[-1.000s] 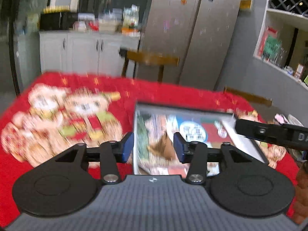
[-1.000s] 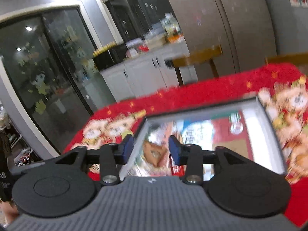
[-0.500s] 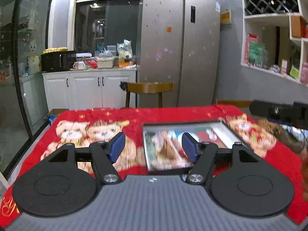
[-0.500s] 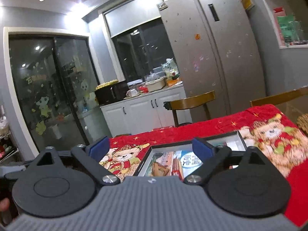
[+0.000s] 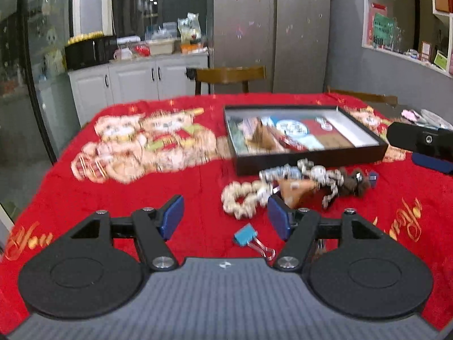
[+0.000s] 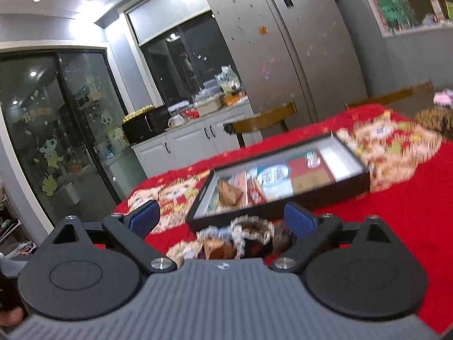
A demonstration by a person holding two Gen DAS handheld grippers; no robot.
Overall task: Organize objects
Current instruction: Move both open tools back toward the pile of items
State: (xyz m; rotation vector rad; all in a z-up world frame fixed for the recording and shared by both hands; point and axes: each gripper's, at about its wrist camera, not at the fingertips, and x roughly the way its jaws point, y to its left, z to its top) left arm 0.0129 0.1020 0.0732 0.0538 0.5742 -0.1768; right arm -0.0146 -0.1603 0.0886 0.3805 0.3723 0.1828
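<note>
Trinkets (image 5: 300,182) are heaped on the red bear-print tablecloth (image 5: 198,198) just in front of the near wall of the black tray (image 5: 308,160), which already holds some packets; a blue binder clip (image 5: 246,238) lies apart, nearer the camera. The left gripper (image 5: 226,218) is held above the cloth with its fingers spread wide and nothing between them, the clip lying below the gap. The right gripper (image 6: 223,218) is likewise spread and empty, poised over the heap.

Trouble is likely to be caused by the tangle: beaded loops appear draped over the brown pieces, so one item may be lifted with others dragged along and dropped short of the tray. The soft cloth may be pinched with the clip. A clash of the two grippers is also possible, since both are close to the same heap.
</note>
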